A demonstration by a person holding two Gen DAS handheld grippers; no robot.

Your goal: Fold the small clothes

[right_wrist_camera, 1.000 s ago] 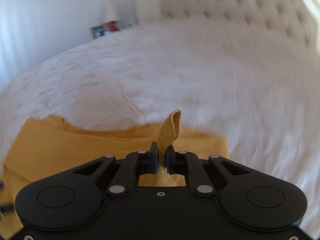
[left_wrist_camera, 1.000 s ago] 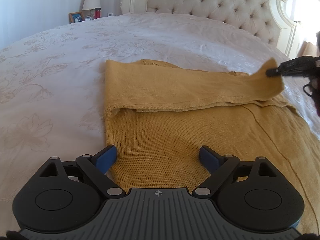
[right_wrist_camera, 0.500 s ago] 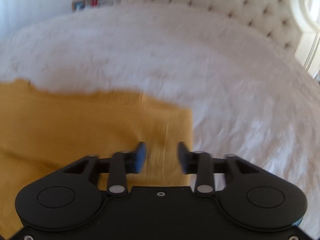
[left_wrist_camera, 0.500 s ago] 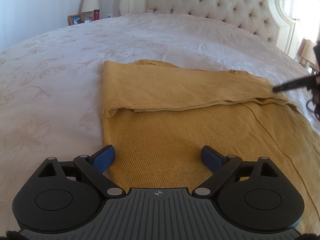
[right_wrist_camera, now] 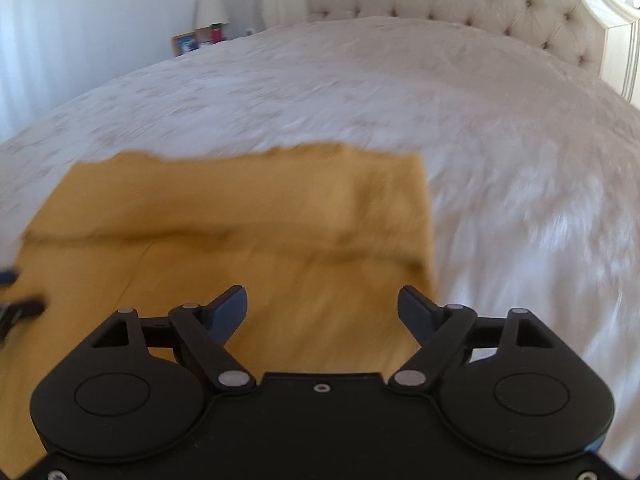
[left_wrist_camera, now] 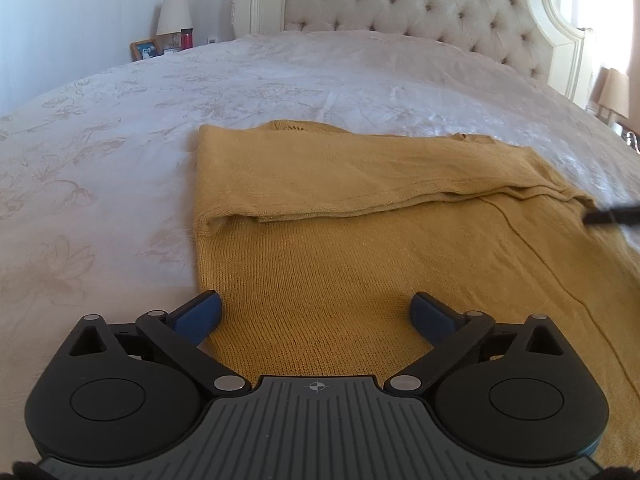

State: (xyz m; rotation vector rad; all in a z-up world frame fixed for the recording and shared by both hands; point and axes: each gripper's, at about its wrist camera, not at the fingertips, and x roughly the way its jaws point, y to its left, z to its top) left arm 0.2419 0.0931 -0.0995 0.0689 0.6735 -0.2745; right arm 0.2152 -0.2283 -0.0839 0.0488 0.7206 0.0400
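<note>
Since a second ago: right gripper (right_wrist_camera: 322,306) has let go of the sweater's sleeve end it was pinching, and the sleeve (left_wrist_camera: 360,176) now lies flat across the upper part of the mustard knit sweater (left_wrist_camera: 340,280) instead of hanging lifted at its right end. Right jaws are opening, already wide, nothing between the pads; the cloth below them is the sweater's near right part, not gripped (right view is motion-blurred, so fine detail there is unreadable)

Left gripper (left_wrist_camera: 316,312) jaws are opening too, spread about as wide as they go, blue fingertips (left_wrist_camera: 200,314) low over the sweater's near left edge, holding nothing. Can't tell if the pads touch the knit

Sweater sits flat on the white floral bedspread (left_wrist_camera: 120,140), folded sleeve forming a band running left to right, its lower edge a clear seam line. A dark fingertip of the right gripper (left_wrist_camera: 612,215) shows at the right edge of the left view, just beside the sleeve's end

Background: tufted headboard (left_wrist_camera: 420,4), lamp (left_wrist_camera: 173,14), photo frame (left_wrist_camera: 144,49) and a red can (left_wrist_camera: 186,38) on the far side
</note>
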